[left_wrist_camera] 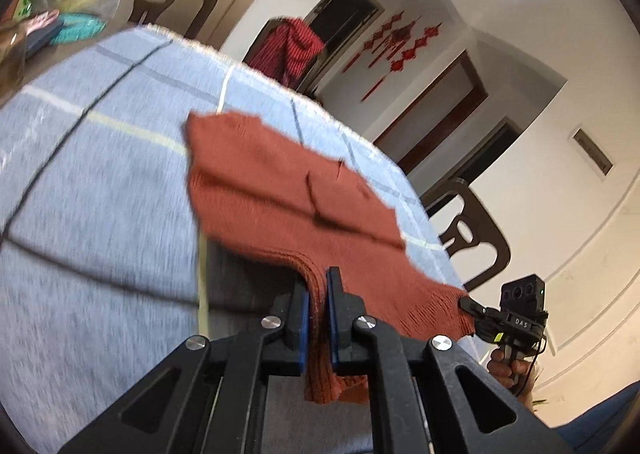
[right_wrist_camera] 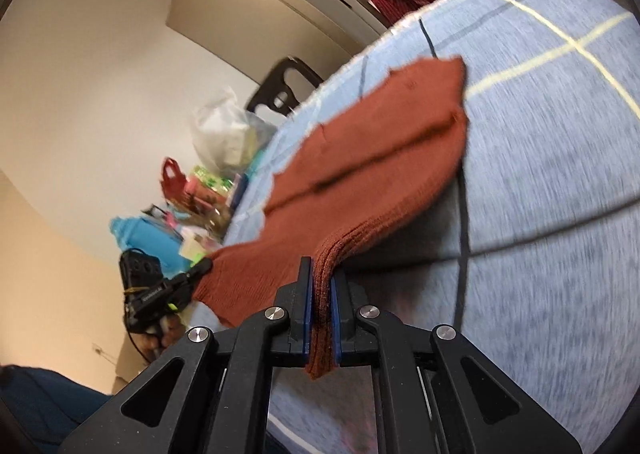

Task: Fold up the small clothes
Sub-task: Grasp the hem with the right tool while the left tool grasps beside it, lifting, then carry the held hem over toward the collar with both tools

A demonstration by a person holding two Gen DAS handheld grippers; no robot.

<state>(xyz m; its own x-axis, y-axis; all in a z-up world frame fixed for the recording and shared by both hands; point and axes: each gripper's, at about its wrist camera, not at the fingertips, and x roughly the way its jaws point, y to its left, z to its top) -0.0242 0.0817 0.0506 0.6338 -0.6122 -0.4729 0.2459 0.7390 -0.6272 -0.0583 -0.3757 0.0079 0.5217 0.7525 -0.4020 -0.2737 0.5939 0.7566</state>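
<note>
The left gripper (left_wrist_camera: 317, 294) and right gripper (right_wrist_camera: 320, 294) each pinch a near corner of the rust-red knitted garment (left_wrist_camera: 280, 182); its body stretches away over the blue checked cloth-covered surface (left_wrist_camera: 100, 194).

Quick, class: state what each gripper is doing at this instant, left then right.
Left gripper: closed on the near edge of the rust-red knitted garment.
Right gripper: closed on the same garment's near edge, further along.

One rust-brown knitted garment (left_wrist_camera: 280, 182), one blue checked cloth (left_wrist_camera: 100, 194), two grippers, two dark chairs.
</note>
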